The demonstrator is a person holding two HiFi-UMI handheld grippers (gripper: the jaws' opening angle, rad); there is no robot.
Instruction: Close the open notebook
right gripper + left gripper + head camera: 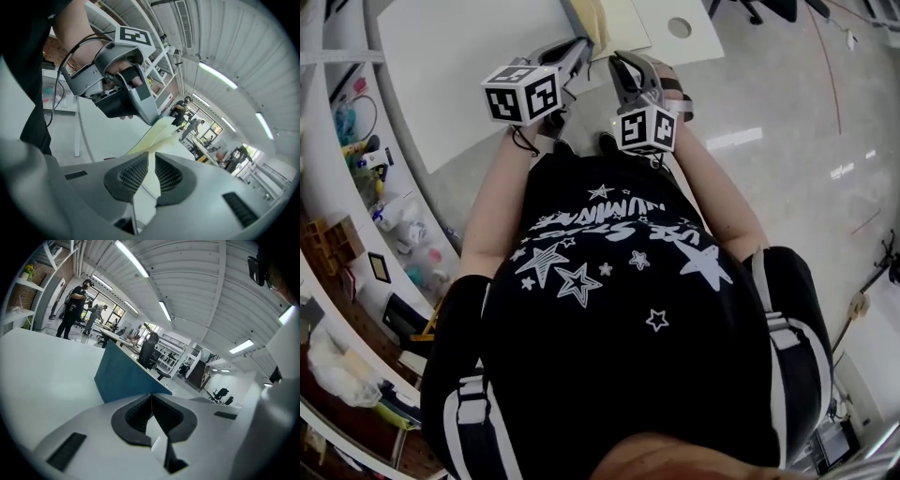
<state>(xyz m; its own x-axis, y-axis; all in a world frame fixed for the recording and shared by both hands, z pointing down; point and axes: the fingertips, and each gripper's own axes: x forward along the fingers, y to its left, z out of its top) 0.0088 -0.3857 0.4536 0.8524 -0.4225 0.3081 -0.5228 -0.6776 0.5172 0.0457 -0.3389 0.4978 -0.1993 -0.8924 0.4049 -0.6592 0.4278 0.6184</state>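
The notebook (597,22) shows as pale yellow pages at the white table's (469,66) near edge, mostly hidden behind the grippers. My left gripper (577,45) reaches it from the left. In the left gripper view, the left gripper (151,397) has its jaws closed, and the notebook's blue cover (123,376) stands up from their tips. My right gripper (622,64) is close beside it. In the right gripper view, the right gripper (150,157) is shut on a pale yellow page (157,133). That page runs up to the left gripper's (152,123) tip.
I see my own black star-print shirt (609,281) below the grippers. Cluttered shelves (384,206) curve along the left. A second white tabletop with a round hole (680,28) lies behind, and glossy floor (787,141) lies to the right. People (72,310) stand far off.
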